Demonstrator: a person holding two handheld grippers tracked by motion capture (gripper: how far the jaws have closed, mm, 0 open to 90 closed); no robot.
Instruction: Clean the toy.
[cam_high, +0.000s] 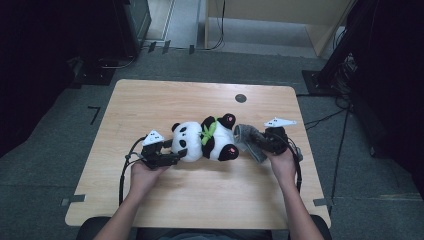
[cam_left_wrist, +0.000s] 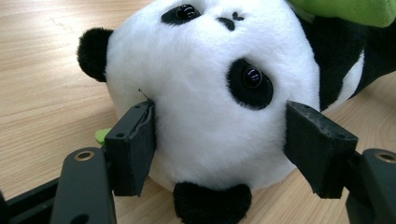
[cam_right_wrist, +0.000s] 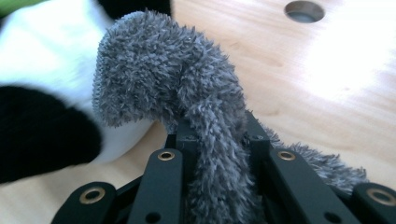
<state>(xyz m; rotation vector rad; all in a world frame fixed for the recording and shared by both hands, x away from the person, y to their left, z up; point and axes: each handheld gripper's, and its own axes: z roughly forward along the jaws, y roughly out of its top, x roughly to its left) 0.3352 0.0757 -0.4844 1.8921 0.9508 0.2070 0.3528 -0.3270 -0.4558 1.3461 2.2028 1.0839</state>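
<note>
The toy panda (cam_high: 207, 141) lies on its side near the middle of the table (cam_high: 200, 200), head toward my left tongs (cam_high: 176, 156), whose jaws press into both sides of the white head (cam_left_wrist: 205, 93) from the left, my left hand (cam_high: 145, 175) resting low on the table behind them. My right tongs (cam_high: 255, 142) are pressed together on a grey fuzzy cloth (cam_right_wrist: 187, 93), pinching it between the jaws so that its free end curls over just beside the panda's rear. My right hand (cam_high: 284, 165) holds these tongs level on the panda's right side, with the forearm coming in from the table's near edge.
</note>
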